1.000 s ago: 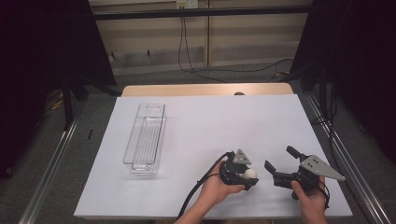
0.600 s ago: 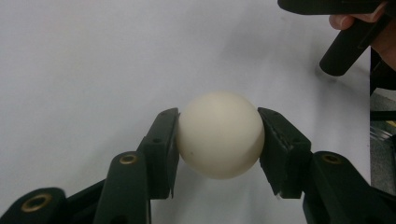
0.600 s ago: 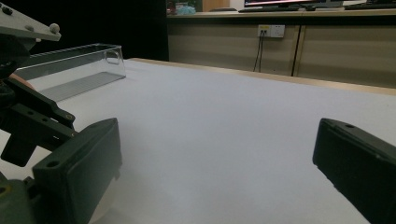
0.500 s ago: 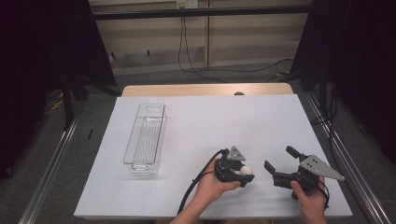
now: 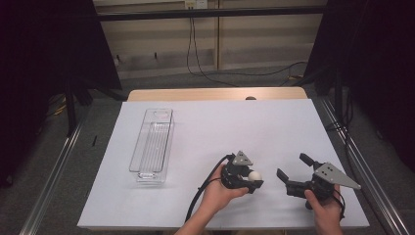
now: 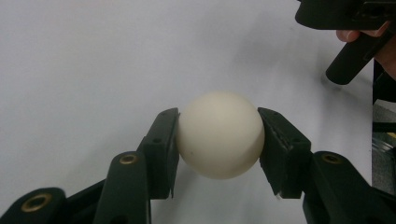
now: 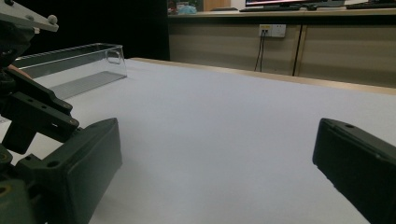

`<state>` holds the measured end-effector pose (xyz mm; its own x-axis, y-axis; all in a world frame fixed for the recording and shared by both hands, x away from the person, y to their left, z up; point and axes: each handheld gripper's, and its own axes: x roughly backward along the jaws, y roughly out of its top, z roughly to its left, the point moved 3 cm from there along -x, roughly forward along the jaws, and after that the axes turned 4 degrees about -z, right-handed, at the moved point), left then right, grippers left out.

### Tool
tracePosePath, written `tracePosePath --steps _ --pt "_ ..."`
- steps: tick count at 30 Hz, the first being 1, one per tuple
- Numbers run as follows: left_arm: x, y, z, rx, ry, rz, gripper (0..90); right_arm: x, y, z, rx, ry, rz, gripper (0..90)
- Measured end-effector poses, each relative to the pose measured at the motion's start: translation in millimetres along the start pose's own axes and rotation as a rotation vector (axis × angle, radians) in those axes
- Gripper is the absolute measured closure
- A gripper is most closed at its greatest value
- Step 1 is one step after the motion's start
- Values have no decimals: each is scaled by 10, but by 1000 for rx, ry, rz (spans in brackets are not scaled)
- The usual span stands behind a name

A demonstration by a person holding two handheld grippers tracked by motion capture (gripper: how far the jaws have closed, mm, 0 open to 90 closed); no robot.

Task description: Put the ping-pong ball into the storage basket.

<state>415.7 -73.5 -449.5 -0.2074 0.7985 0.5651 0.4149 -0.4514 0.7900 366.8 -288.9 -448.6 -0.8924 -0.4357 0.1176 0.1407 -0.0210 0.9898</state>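
A white ball (image 5: 254,175) is clamped between the black jaws of my left gripper (image 5: 253,178), low over the white table near its front edge. In the left gripper view the ball (image 6: 219,134) sits squarely between both pads, pressed on each side. My right gripper (image 5: 292,166) rests a short way to the right of it, jaws spread wide with nothing between them. The right gripper view shows its two jaws far apart over bare table (image 7: 224,121), with the left gripper (image 7: 32,112) at the left edge.
A clear, long plastic bin (image 5: 152,144) lies on the left half of the table, also seen as the bin (image 7: 74,65) in the right gripper view. A black cable (image 5: 205,188) trails from the left gripper toward the front edge. Metal rails run along both sides of the table.
My left gripper has edged slightly left and away with the ball still clamped. The right gripper has stayed where it was.
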Motion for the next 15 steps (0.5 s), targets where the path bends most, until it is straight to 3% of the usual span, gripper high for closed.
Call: tracePosePath --steps 15 --pt "118 4 85 17 19 -16 512 -1 5 0 9 5 -5 9"
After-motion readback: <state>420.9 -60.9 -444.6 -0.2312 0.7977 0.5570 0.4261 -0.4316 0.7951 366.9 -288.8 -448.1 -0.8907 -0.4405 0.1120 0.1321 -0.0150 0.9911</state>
